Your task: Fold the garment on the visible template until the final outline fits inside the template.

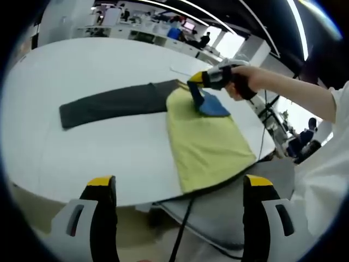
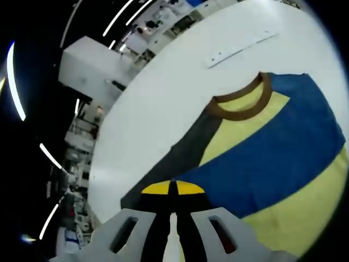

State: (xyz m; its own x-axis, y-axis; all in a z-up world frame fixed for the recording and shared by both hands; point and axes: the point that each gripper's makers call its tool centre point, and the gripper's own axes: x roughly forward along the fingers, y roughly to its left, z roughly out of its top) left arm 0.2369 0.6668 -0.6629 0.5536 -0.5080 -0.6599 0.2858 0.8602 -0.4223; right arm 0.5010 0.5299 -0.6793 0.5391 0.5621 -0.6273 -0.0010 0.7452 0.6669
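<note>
Here your right gripper (image 1: 197,93) was closed on the blue sleeve (image 2: 262,164); the left gripper (image 1: 180,188) hung open. I judged a weak pinch could drop the shirt (image 1: 210,144) mid-fold.

A white table (image 1: 82,71) carries a garment (image 1: 207,142), mostly yellow with a blue part and a brown collar, spread flat near its edge. One dark grey sleeve (image 1: 112,103) stretches out across the tabletop. Beyond the collar, well apart from it, a thin white strip (image 2: 240,49) lies flat
</note>
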